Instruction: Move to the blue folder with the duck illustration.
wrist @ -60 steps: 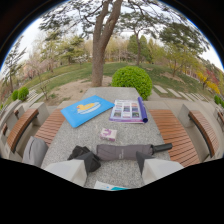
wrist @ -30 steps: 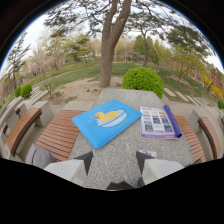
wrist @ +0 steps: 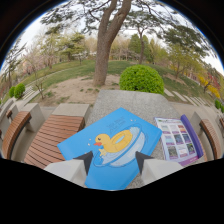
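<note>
Directly ahead, the blue folder (wrist: 111,148) with its yellow duck drawing lies flat on the stone counter (wrist: 131,101), its near edge between the fingers of the gripper (wrist: 112,162), which stands open, holding nothing. Its faint title is unreadable.

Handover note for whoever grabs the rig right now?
Gripper: open, holding nothing, its fingers over the near edge of the blue duck folder.
Folder: lies flat on the stone table, with its near part between the fingers. A purple-edged booklet lies beside it.
Done: the approach looks essentially complete.
Left: at most a slight ease forward; no grasp is called for.
</note>
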Demonstrator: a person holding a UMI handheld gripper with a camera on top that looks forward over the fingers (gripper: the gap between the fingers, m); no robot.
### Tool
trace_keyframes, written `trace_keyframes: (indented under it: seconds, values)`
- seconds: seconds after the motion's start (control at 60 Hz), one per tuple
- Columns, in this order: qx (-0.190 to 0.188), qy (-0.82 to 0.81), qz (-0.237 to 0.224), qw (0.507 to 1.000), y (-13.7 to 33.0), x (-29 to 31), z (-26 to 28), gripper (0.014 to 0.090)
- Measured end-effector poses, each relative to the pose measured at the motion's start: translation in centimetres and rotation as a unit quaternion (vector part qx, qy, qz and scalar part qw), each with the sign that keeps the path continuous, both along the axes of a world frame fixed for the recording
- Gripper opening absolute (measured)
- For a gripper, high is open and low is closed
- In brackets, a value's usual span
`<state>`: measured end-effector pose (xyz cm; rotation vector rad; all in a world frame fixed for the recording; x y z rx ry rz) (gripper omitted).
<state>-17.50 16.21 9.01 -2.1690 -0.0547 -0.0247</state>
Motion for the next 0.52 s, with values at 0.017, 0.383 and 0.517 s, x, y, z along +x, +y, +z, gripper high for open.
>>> trace_keyframes:
  seconds: [0.017,0.383,0.517]
  values:
    - [-0.001,-0.001,0.0,1.0,0.6,-0.1,-0.2,0.0846]
    - [-0.015,-0.006,-0.004,1.0,5.9,-1.3,-4.0,0.0846]
    - [-0.016,-0.005,-0.01,1.0,5.7,-0.9,-4.3,0.0845]
